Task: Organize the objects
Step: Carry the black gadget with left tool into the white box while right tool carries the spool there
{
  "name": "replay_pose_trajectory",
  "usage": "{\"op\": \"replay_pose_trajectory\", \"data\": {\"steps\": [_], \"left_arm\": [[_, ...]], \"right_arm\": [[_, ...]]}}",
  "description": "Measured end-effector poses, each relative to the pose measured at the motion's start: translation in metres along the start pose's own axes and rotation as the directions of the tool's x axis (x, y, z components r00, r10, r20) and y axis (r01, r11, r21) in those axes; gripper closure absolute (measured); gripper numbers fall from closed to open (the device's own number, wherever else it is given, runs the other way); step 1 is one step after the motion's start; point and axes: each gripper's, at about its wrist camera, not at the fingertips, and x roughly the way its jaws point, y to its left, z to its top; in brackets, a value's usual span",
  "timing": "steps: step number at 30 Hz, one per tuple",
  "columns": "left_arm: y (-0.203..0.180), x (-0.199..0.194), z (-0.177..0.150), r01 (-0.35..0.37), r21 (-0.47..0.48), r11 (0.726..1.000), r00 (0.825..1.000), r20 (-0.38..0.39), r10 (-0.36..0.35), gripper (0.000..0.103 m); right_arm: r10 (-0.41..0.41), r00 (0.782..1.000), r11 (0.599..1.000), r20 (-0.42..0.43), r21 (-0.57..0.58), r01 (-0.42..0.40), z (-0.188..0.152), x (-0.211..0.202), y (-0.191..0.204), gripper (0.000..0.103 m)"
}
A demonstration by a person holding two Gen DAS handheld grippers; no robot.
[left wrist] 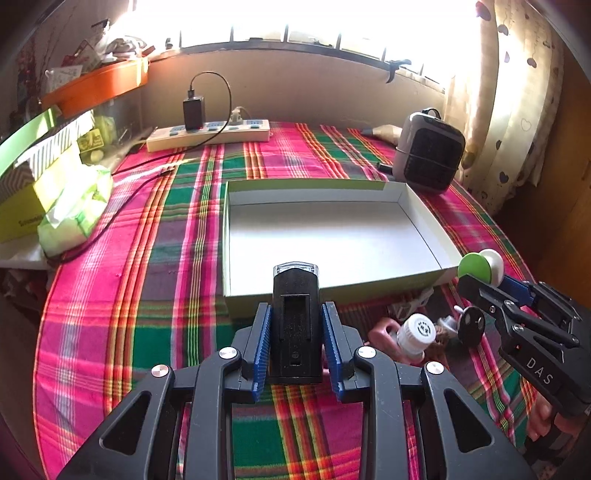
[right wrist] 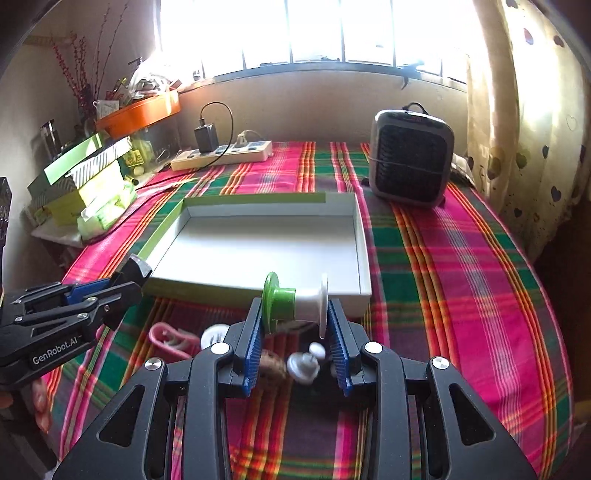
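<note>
Left wrist view: left gripper [left wrist: 295, 332] clamps a black clip-light [left wrist: 295, 317] by its sides, right gripper [right wrist: 295, 332] clamps a green-white spool [right wrist: 295, 300] across its flanges, both near the empty white tray [left wrist: 236, 236], likely for dropping in; small items [left wrist: 417, 332] wait on the tablecloth.

Bright barred window [right wrist: 314, 33], heart-print curtain [right wrist: 524, 110] at right, beige wall [left wrist: 295, 85], plaid-covered table [right wrist: 461, 277]

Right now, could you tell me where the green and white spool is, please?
The green and white spool is clamped in the right gripper, held just before the near right corner of the empty white tray.
</note>
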Motion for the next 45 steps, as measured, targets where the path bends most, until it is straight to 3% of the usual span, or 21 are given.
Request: {"op": "replay_pose_trajectory", "data": {"steps": [12,18,30,45], "left_arm": [[0.011,0.041,0.044,0.017,-0.005,1.000,1.000,-0.019,-0.017,0.078],[0.013,0.060,0.059,-0.020,-0.009,1.000,0.999,-0.030,0.019,0.078],[0.018,0.093,0.074,-0.050,-0.013,0.999,0.996,-0.075,0.049,0.078],[0.018,0.111,0.073,-0.071,-0.001,0.997,0.993,-0.094,0.071,0.078]], "right_arm": [[0.030,0.998,0.999,-0.048,-0.038,-0.032,0.048,0.052,0.000,0.068],[0.024,0.996,0.998,-0.090,-0.052,-0.029,0.063,0.081,-0.004,0.068],[0.022,0.984,0.999,-0.177,-0.044,-0.030,0.070,0.125,-0.010,0.068],[-0.031,0.984,0.996,-0.176,-0.086,0.016,0.073,0.141,-0.009,0.068]]}}
